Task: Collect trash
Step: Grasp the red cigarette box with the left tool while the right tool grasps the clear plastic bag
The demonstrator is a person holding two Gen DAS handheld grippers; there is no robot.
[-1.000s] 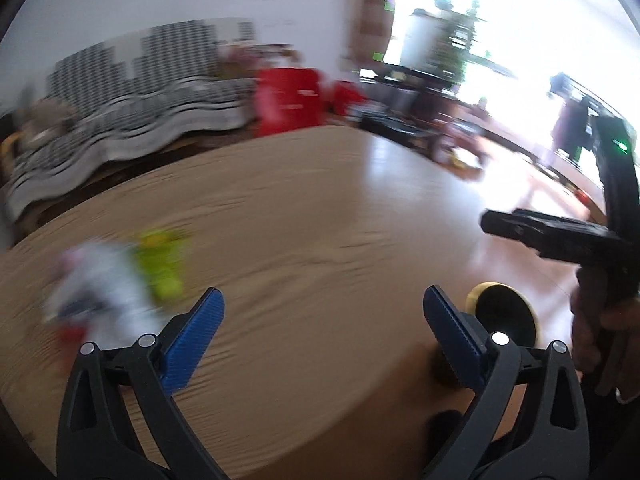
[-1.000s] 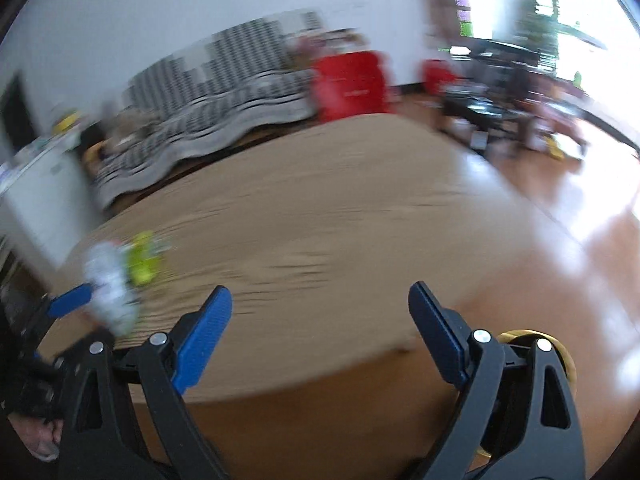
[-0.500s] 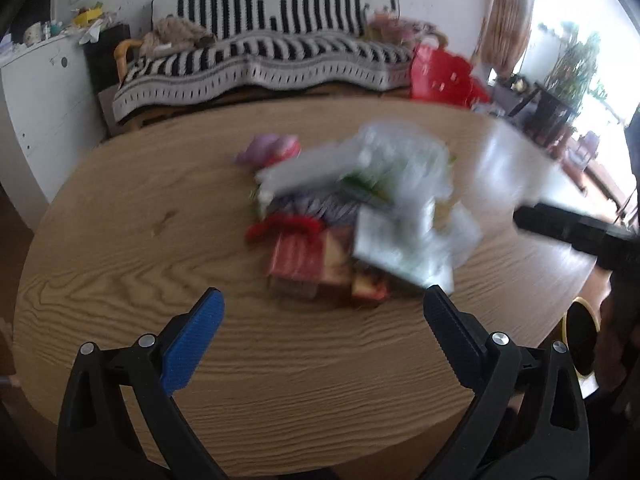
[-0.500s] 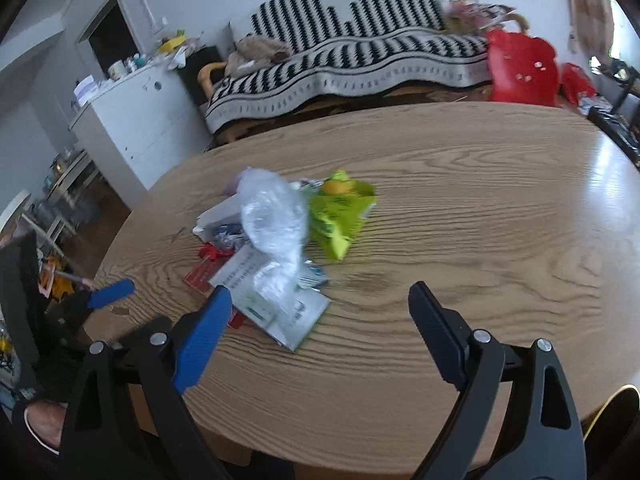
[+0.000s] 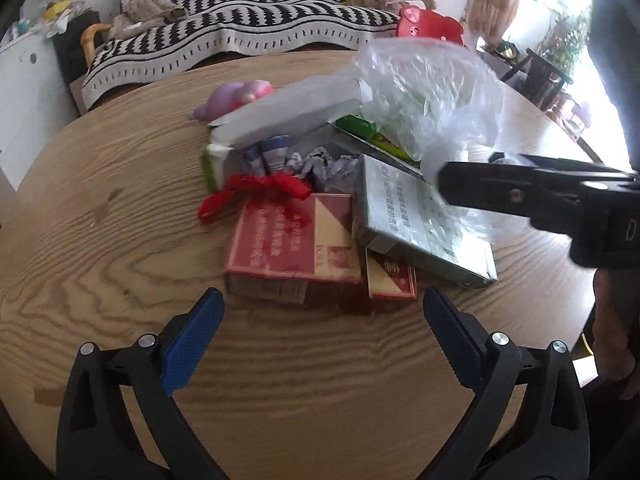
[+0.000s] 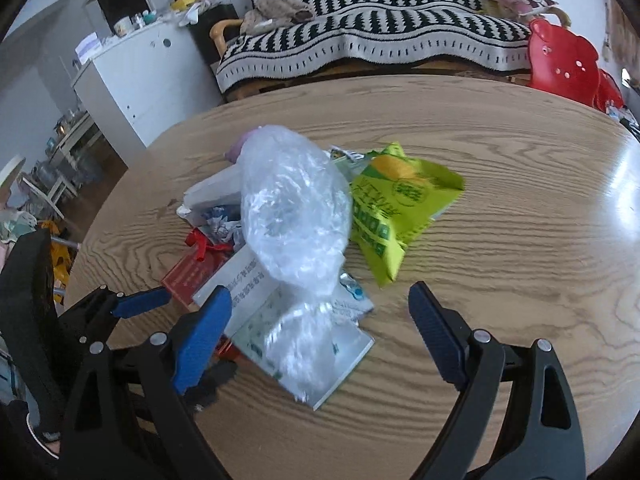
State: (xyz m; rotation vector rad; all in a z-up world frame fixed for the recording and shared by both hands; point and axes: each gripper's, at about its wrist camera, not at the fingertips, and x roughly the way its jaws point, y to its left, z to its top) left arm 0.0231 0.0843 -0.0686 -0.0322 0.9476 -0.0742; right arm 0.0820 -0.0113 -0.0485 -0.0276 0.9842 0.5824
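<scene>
Bare wooden table (image 6: 520, 208) lies open right of the trash pile (image 6: 296, 232); the clear plastic bag (image 5: 432, 92) bulges over its middle.

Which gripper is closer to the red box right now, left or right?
Left. The left gripper is open just in front of the red box, which sits between its fingertips' line of approach. The right gripper hangs over the grey-green booklet and clear plastic bag beside it.

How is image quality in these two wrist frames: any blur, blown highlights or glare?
Left wrist view: the window at upper right is blown out white; the red box shows slight motion blur; fisheye bends the table edge. Right wrist view: evenly lit, glare on the table at right, clear plastic bag slightly smeared.
</scene>
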